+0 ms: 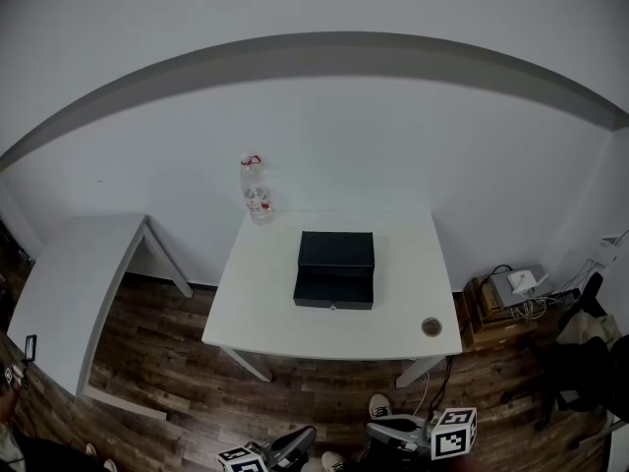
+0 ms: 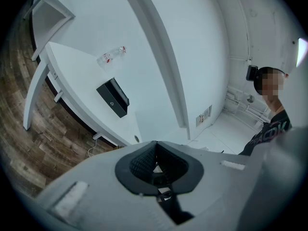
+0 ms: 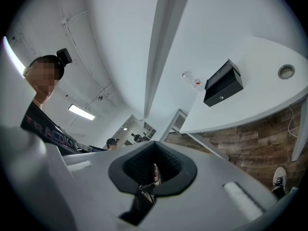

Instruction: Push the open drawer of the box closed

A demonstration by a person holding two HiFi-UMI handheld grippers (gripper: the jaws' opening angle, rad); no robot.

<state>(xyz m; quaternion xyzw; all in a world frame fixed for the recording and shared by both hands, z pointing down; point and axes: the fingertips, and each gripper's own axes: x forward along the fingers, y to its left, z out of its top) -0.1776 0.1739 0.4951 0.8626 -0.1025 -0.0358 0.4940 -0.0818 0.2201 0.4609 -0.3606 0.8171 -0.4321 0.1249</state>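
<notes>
A black box sits in the middle of the white table, its drawer pulled out toward me with a small round knob on its front. The same box appears far off in the left gripper view, and in the right gripper view the box shows its knob too. Both grippers hang low at the head view's bottom edge, well short of the table: my left gripper and my right gripper, each shut with nothing between the jaws. In their own views the left gripper and right gripper show pads pressed together.
A clear plastic bottle stands at the table's back left corner. A small round object lies near the front right corner. A second white table stands to the left. Devices and cables sit on the floor at right. My shoes show below.
</notes>
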